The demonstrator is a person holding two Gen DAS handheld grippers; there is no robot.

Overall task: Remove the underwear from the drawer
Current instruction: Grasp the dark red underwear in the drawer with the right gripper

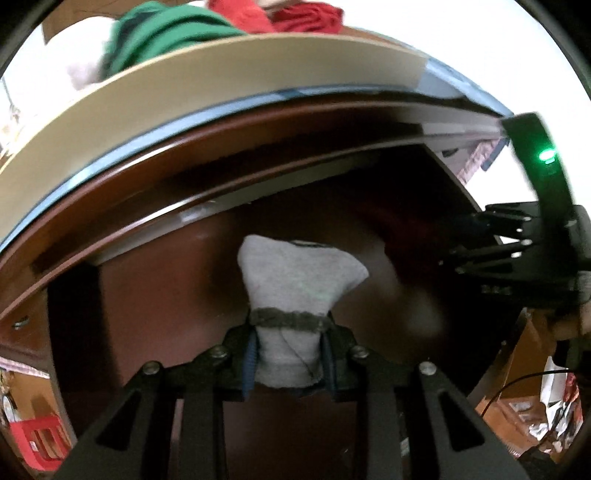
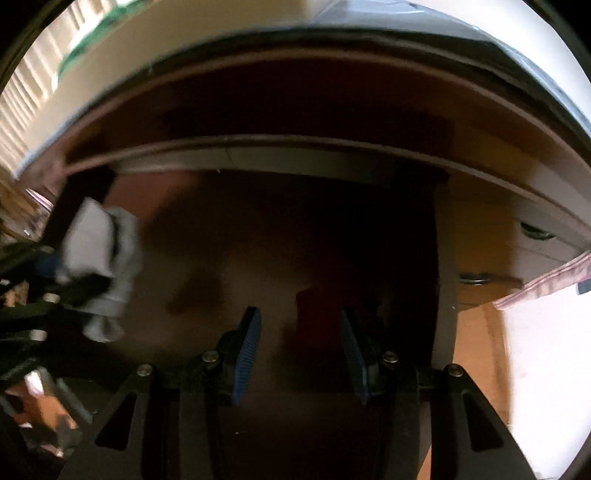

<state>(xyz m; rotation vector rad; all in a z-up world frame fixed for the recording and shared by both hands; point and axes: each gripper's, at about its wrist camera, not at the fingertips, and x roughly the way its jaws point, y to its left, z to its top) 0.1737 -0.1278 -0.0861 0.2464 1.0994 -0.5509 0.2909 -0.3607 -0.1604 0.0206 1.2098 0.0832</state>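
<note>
My left gripper (image 1: 288, 354) is shut on grey underwear (image 1: 295, 280) with a dark waistband, holding it over the open brown drawer (image 1: 155, 302). The same grey underwear (image 2: 99, 258) shows at the left of the right wrist view, held in the left gripper (image 2: 66, 277). My right gripper (image 2: 299, 332) is open and empty over the dark drawer interior (image 2: 295, 236), with a dark red garment (image 2: 317, 317) dimly visible between its blue pads (image 2: 247, 343). The right gripper (image 1: 480, 243) also shows at the right of the left wrist view.
A beige tabletop edge (image 1: 207, 77) runs above the drawer, with green (image 1: 162, 33) and red (image 1: 295, 16) clothes piled on it. A red plastic crate (image 1: 37, 439) stands on the floor at lower left. Another drawer front with ring handles (image 2: 532, 229) is at the right.
</note>
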